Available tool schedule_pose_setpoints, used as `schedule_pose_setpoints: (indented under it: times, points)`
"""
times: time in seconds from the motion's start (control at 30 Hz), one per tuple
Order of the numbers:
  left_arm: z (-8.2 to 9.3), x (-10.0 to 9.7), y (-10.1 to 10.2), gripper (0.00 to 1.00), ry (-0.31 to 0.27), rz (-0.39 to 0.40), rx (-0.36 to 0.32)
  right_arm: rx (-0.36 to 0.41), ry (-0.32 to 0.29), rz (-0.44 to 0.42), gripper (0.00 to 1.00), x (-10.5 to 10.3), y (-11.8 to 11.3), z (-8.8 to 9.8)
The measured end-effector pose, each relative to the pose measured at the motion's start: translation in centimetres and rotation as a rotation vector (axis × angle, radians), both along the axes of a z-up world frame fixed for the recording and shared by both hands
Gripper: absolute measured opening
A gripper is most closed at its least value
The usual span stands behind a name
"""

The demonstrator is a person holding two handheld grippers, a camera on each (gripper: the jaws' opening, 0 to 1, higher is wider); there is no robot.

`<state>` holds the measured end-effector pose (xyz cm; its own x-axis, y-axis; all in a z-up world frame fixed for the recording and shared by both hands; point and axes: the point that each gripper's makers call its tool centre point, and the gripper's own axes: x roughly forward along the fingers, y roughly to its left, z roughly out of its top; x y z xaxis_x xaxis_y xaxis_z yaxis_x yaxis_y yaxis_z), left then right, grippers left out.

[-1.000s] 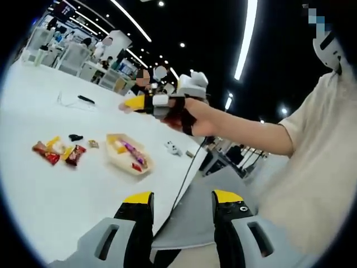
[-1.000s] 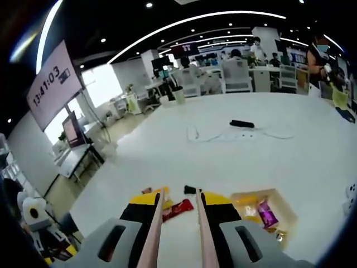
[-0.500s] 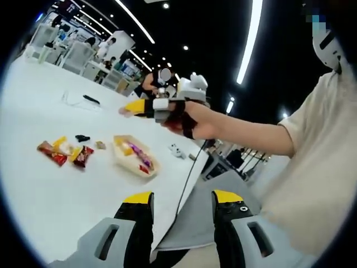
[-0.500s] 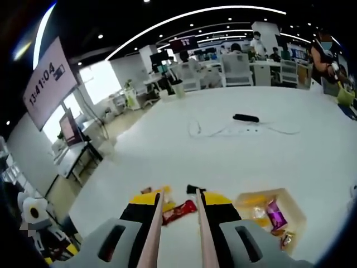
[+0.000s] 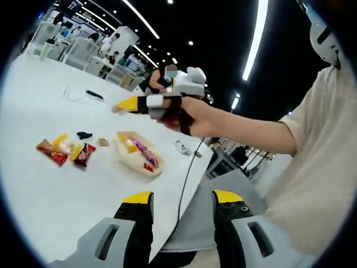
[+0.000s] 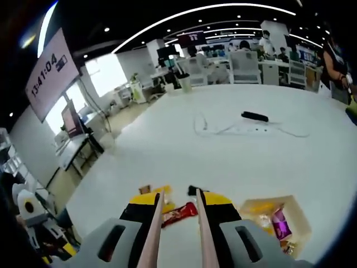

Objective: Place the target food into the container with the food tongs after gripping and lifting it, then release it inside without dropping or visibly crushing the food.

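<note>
On white table [image 6: 234,162], snacks [image 5: 62,152], tray [image 5: 138,154]

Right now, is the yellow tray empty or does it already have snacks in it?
Not empty: the yellow tray already holds several wrapped snacks, including a purple packet.

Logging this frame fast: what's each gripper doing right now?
Left gripper: open, holding nothing.
Right gripper: shut on the food tongs, whose tips are apart and empty.

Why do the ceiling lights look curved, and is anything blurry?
Fisheye bending: in the right gripper view a ceiling light strip arcs overhead; in the left gripper view the white table bulges. Both are fairly sharp centrally, softer toward the edges.
</note>
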<state>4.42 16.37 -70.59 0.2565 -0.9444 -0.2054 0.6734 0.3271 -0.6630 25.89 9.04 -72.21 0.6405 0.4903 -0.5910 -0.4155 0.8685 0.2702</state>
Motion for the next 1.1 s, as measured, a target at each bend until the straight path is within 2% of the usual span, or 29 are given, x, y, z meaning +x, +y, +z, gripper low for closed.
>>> schedule_pose_setpoints:
  times: [0.23,0.43,0.7,1.1]
  points:
    - [-0.4,0.7,0.0,0.41,0.016,0.039,0.02,0.013,0.025,-0.001,0.29,0.0,-1.0,-1.4]
    - [-1.5,-0.3,0.3,0.41,0.051,0.047,0.041,0.04,0.051,-0.032,0.29,-0.1,-0.9,-2.8]
    - [-1.4,-1.0,0.1,0.41,0.066,0.029,0.039,0.059,0.087,-0.102,0.29,-0.2,-1.3,-4.1]
    - [-1.7,-0.7,0.5,0.41,0.08,0.038,0.031,0.018,0.125,-0.145,0.29,0.0,-2.2,-5.9]
